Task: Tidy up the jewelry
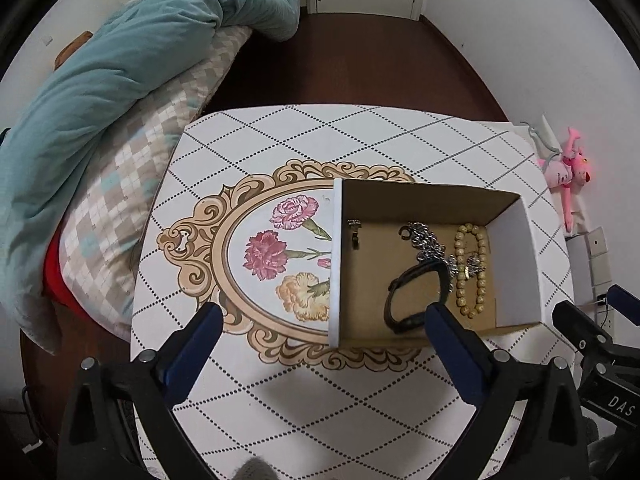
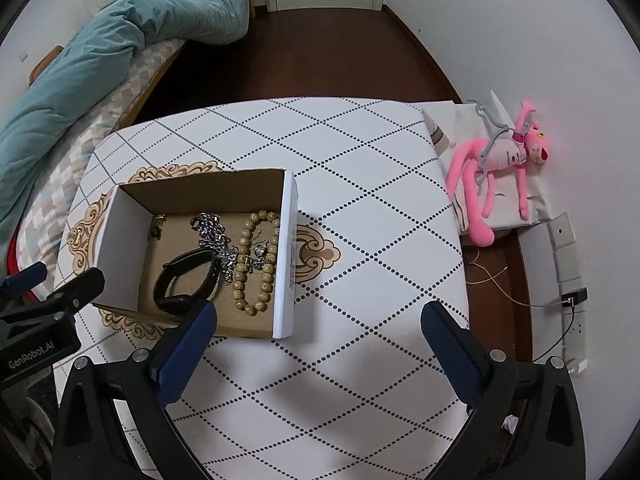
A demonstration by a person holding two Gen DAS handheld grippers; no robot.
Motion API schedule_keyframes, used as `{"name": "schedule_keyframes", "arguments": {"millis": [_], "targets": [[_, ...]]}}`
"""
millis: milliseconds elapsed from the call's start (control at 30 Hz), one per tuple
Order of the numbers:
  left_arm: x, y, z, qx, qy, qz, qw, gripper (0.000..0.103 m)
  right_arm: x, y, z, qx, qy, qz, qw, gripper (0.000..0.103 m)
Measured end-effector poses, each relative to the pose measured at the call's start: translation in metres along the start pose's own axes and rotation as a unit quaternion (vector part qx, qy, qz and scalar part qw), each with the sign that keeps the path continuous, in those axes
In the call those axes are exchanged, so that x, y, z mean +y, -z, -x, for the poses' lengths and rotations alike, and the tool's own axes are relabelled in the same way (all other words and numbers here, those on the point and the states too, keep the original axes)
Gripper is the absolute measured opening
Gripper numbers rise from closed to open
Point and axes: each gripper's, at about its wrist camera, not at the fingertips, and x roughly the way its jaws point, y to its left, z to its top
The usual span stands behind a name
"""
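Note:
An open cardboard box [image 1: 516, 264] [image 2: 286, 240] stands on the white patterned table [image 1: 320, 392] [image 2: 360, 208]. Inside lie a black watch [image 1: 416, 292] [image 2: 184, 280], a silver chain [image 1: 428, 240] [image 2: 212, 232], a tan bead bracelet [image 1: 472, 268] [image 2: 256, 260] and a small earring [image 1: 354, 230] [image 2: 156, 228]. My left gripper [image 1: 324, 320] is open and empty, above the table at the box's near left corner. My right gripper [image 2: 320, 320] is open and empty, just right of the box's near corner. Each gripper shows at the edge of the other's view.
A bed with a teal duvet [image 1: 100, 80] [image 2: 100, 40] lies left of the table. A pink plush toy [image 2: 500, 176] [image 1: 568, 168] lies on a white bag at the right, by the wall. Wall sockets and a cable [image 2: 572, 300] are at the right.

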Motion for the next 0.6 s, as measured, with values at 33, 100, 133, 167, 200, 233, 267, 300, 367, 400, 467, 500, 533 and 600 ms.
{"name": "schedule_keyframes", "arguments": {"millis": [33, 100, 133, 167, 200, 233, 267, 300, 367, 400, 467, 500, 533, 600], "targets": [[0.0, 0.001, 0.004, -0.004, 0.004, 0.0, 1.0, 0.103, 0.0, 0.001, 0.005, -0.003, 0.0, 0.0, 1.0, 0.103], [-0.001, 0.006, 0.017, -0.018, 0.002, -0.001, 0.9998, 0.103, 0.001, 0.005, 0.016, -0.012, -0.001, -0.001, 1.0, 0.103], [0.0, 0.008, 0.025, -0.026, 0.001, -0.001, 0.9996, 0.103, 0.001, 0.008, 0.021, -0.017, -0.001, -0.001, 1.0, 0.103], [0.0, 0.01, 0.031, -0.032, 0.001, 0.001, 0.9995, 0.103, 0.001, 0.011, 0.028, -0.022, 0.0, -0.001, 1.0, 0.103], [0.001, 0.013, 0.04, -0.039, 0.001, 0.003, 0.9992, 0.103, 0.001, 0.013, 0.034, -0.027, -0.001, -0.002, 1.0, 0.103], [0.002, 0.016, 0.048, -0.045, 0.003, 0.006, 0.999, 0.103, 0.001, 0.017, 0.041, -0.031, -0.002, -0.002, 1.0, 0.103], [0.003, 0.019, 0.057, -0.052, 0.004, 0.008, 0.9986, 0.103, 0.001, 0.021, 0.049, -0.037, -0.002, -0.002, 0.999, 0.103], [0.003, 0.022, 0.064, -0.058, 0.005, 0.009, 0.9983, 0.103, 0.001, 0.024, 0.057, -0.042, -0.003, -0.001, 0.999, 0.103], [0.003, 0.029, 0.082, -0.073, 0.006, 0.007, 0.9973, 0.103, 0.001, 0.03, 0.072, -0.053, -0.007, -0.002, 0.999, 0.103], [0.003, 0.031, 0.09, -0.079, 0.007, 0.006, 0.9968, 0.103, 0.001, 0.034, 0.082, -0.06, -0.008, -0.002, 0.998, 0.103], [0.002, 0.038, 0.106, -0.091, 0.009, 0.004, 0.9958, 0.103, 0.002, 0.041, 0.097, -0.071, -0.009, -0.002, 0.997, 0.103], [0.002, 0.041, 0.115, -0.097, 0.011, 0.004, 0.9952, 0.103, 0.001, 0.046, 0.109, -0.08, -0.012, -0.002, 0.997, 0.103], [0.003, 0.045, 0.125, -0.105, 0.014, 0.005, 0.9944, 0.103, 0.001, 0.049, 0.118, -0.088, -0.013, -0.002, 0.996, 0.103], [0.003, 0.05, 0.14, -0.116, 0.015, 0.006, 0.9931, 0.103, 0.001, 0.055, 0.137, -0.105, -0.011, -0.002, 0.994, 0.103]]}}
